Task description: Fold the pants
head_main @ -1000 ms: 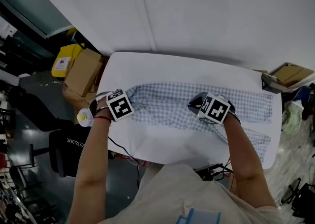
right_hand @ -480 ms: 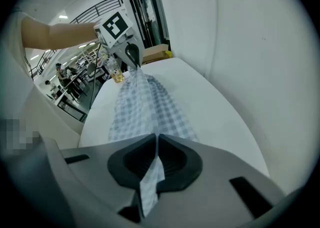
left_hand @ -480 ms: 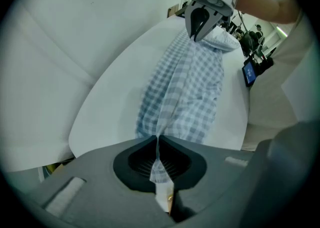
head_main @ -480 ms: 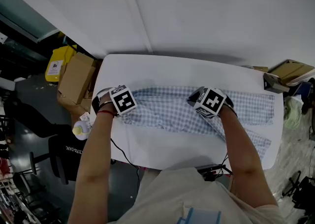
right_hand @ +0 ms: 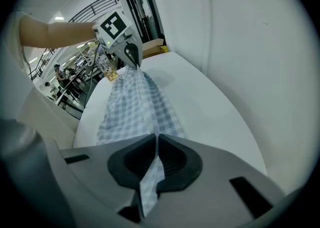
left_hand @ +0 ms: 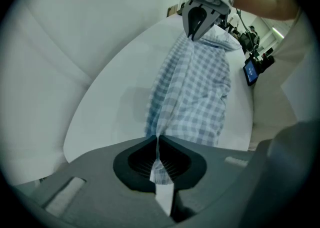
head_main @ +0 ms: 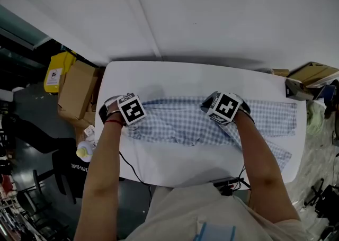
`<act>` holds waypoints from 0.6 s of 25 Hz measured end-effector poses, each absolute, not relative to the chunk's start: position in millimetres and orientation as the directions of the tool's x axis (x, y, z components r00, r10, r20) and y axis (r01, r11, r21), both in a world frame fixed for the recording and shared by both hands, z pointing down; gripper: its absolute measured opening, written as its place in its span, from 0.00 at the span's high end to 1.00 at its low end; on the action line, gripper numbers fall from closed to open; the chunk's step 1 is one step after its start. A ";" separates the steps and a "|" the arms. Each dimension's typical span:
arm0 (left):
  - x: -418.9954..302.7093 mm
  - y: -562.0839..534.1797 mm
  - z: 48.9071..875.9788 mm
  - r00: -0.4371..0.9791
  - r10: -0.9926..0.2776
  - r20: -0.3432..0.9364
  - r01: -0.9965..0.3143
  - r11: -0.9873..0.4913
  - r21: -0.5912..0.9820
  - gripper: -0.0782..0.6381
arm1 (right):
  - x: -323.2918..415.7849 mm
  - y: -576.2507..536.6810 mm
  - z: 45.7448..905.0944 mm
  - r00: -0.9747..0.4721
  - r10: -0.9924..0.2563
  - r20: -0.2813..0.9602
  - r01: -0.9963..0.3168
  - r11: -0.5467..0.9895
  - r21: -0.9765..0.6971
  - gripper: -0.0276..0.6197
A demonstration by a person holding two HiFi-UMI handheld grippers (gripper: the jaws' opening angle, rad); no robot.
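Two arms reach down over a white tabletop (head_main: 159, 78) in the head view. Blue-and-white checked pants (head_main: 180, 123) lie lengthwise across it, with both legs running off toward the right end. The left hand-held gripper (head_main: 121, 108) is at the left end of the pants, and the right hand-held gripper (head_main: 218, 106) is near the middle of their far edge. The cloth between the two looks rumpled. A cardboard box (head_main: 77, 89) and a yellow container (head_main: 53, 73) stand on the floor beside the tabletop's left end.

In the left gripper view, the left hand-held gripper (left_hand: 159, 159) has its jaws together on a thin fold of the pants (left_hand: 195, 86), and a strip of checked cloth passes through the pads. From there the fabric runs as a raised ridge across the tabletop (left_hand: 115, 96) to the right hand-held gripper (left_hand: 196, 26), whose tips pinch the same edge.

The right gripper view shows the reverse. The right hand-held gripper (right_hand: 156, 159) is clamped on the checked cloth, and a tongue of it hangs out behind the pads. The pants (right_hand: 135, 106) stretch away over the tabletop (right_hand: 200, 106) to the left hand-held gripper (right_hand: 131, 56), which points down and nips the far end. A pale wall (right_hand: 240, 31) rises just beyond the tabletop's edge.
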State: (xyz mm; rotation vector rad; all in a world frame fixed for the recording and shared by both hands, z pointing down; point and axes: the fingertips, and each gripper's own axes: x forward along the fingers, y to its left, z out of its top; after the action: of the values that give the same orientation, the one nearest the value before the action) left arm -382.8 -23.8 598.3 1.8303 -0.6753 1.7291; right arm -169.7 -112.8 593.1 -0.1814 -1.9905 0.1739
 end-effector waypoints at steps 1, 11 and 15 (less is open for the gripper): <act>-383.2 -25.8 600.4 0.060 -0.005 0.998 -0.667 -0.744 0.037 0.86 | -170.7 -114.8 595.0 -0.401 0.204 0.893 0.061 0.979 -0.197 0.91; -388.6 -39.0 616.9 0.091 -0.010 0.996 -0.598 -0.800 0.046 0.86 | -174.7 -127.7 611.5 -0.333 0.194 0.923 0.099 0.980 -0.171 0.91; -390.9 -38.4 623.5 0.096 0.001 0.995 -0.609 -0.791 0.060 0.86 | -174.8 -132.1 617.0 -0.333 0.201 0.921 0.069 0.980 -0.189 0.91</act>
State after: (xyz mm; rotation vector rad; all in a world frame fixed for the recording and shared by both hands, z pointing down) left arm -390.9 -38.4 623.5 1.9176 -0.5936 1.7418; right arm -174.8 -132.1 617.0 -0.1940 -1.9097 0.1355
